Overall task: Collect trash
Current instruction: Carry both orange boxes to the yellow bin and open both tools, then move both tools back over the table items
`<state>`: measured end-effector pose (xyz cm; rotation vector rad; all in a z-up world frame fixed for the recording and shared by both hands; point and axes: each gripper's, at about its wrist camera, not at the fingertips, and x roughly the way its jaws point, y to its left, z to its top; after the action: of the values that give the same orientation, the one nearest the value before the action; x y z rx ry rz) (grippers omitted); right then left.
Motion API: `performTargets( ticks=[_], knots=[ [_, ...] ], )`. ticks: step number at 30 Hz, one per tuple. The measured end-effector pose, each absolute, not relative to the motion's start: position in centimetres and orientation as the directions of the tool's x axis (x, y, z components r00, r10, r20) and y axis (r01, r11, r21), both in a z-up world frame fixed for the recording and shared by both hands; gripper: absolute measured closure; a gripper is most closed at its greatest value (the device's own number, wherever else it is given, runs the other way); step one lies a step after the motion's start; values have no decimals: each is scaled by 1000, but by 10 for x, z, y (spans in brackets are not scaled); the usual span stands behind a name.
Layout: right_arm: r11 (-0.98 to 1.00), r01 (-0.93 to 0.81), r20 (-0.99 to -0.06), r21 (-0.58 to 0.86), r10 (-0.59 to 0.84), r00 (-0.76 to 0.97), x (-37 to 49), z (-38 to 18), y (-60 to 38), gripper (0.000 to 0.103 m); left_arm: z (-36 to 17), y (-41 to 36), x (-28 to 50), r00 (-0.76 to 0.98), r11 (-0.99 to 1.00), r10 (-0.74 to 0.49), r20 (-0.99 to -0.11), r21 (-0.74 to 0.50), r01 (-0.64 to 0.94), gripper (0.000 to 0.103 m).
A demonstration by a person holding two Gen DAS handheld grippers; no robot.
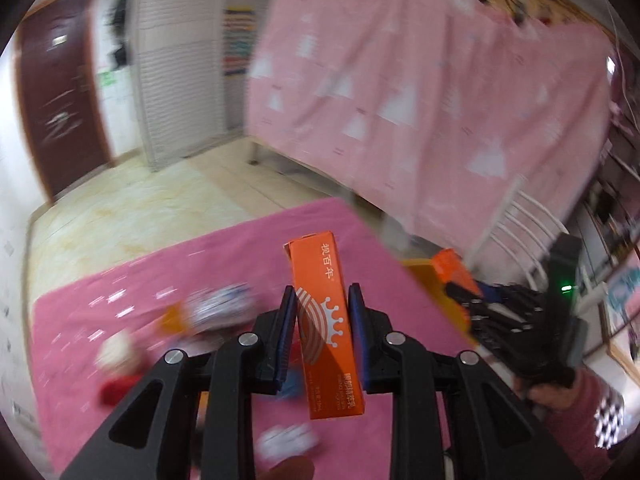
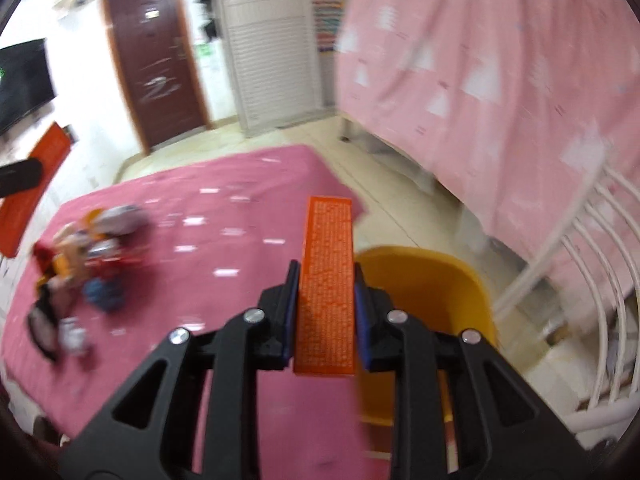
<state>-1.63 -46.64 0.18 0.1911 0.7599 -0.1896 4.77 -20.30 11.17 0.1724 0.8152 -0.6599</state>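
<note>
Both tongs are full right now. The left tongs (image 1: 322, 334) are clenched on an orange box with a crown on it (image 1: 328, 328). The box stands almost upright between the blue pads, and it is lifted above the pink cloth (image 1: 120, 280). The right tongs (image 2: 326, 314) are clenched on a second orange box with small print (image 2: 328, 280). That box also sits up in the air, over the right edge of the surface.

The step in hand looks like the carry: two bits of trash are picked up and on their way to the yellow bin (image 2: 424, 292). The bin stands on the floor just past the right edge of the surface, near the white chair (image 2: 592, 280). The right tongs are already close above the bin's rim. The left tongs are farther off, over the middle of the surface.

Next, each box needs to be brought right over the bin's open top, and only then let go, so it falls inside.

More trash is left in a heap (image 2: 80, 256) near the left edge of the surface. It is blurry, so the bits are hard to tell apart.
</note>
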Motion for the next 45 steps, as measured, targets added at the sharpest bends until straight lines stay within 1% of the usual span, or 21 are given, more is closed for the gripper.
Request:
performTargets(
  ticks=[3, 6, 9, 17, 20, 26, 27, 28, 29, 30, 32, 35, 39, 40, 41, 43, 45],
  knots=[
    [944, 310, -735, 116, -128, 666, -14, -24, -501, 80, 102, -268, 55, 442, 758, -475, -761, -99, 644, 83],
    [935, 331, -765, 129, -118, 633, -11, -45, -518, 80, 87, -328, 53, 423, 748, -448, -788, -70, 660, 83],
    [928, 342, -789, 149, -97, 607, -2, -64, -530, 80, 68, -365, 54, 384, 735, -429, -817, -69, 674, 83],
    [913, 348, -824, 214, -22, 566, 1, -100, -545, 80, 25, -417, 64, 287, 719, -387, -876, -92, 689, 83],
    [901, 355, -831, 250, 11, 556, 1, -109, -551, 80, 16, -429, 67, 279, 721, -376, -884, -90, 687, 83],
    [888, 369, -837, 275, 32, 546, -1, -117, -560, 79, 6, -445, 64, 279, 723, -345, -896, -64, 688, 82],
    [887, 370, -836, 276, 32, 548, -1, -117, -559, 76, 5, -445, 64, 278, 723, -344, -897, -64, 688, 82],
    [886, 371, -835, 277, 31, 550, -2, -117, -560, 66, 6, -444, 63, 275, 723, -345, -897, -67, 687, 81],
    [886, 370, -833, 281, 33, 552, -2, -117, -559, 60, 6, -445, 63, 277, 723, -346, -897, -66, 688, 79],
    [885, 367, -830, 285, 37, 556, -2, -115, -557, 59, 7, -444, 63, 283, 723, -345, -895, -61, 688, 77],
    [886, 365, -828, 287, 38, 560, -2, -115, -556, 58, 12, -437, 62, 293, 726, -347, -891, -57, 685, 63],
    [883, 366, -822, 293, 37, 569, -3, -110, -552, 58, 26, -422, 62, 315, 737, -360, -878, -61, 673, 53],
    [889, 357, -802, 285, 17, 597, -4, -91, -542, 58, 51, -393, 63, 354, 753, -382, -854, -65, 655, 44],
    [892, 354, -795, 282, 10, 607, -4, -85, -538, 55, 59, -383, 63, 374, 761, -384, -844, -60, 646, 41],
    [894, 351, -787, 278, 3, 617, -4, -78, -535, 49, 65, -374, 64, 386, 766, -386, -838, -58, 640, 39],
    [901, 337, -765, 272, -10, 644, -4, -60, -525, 45, 79, -353, 64, 415, 778, -391, -821, -54, 626, 36],
    [909, 319, -745, 268, -15, 666, -2, -44, -514, 44, 90, -334, 64, 445, 788, -389, -807, -41, 614, 34]
  ],
)
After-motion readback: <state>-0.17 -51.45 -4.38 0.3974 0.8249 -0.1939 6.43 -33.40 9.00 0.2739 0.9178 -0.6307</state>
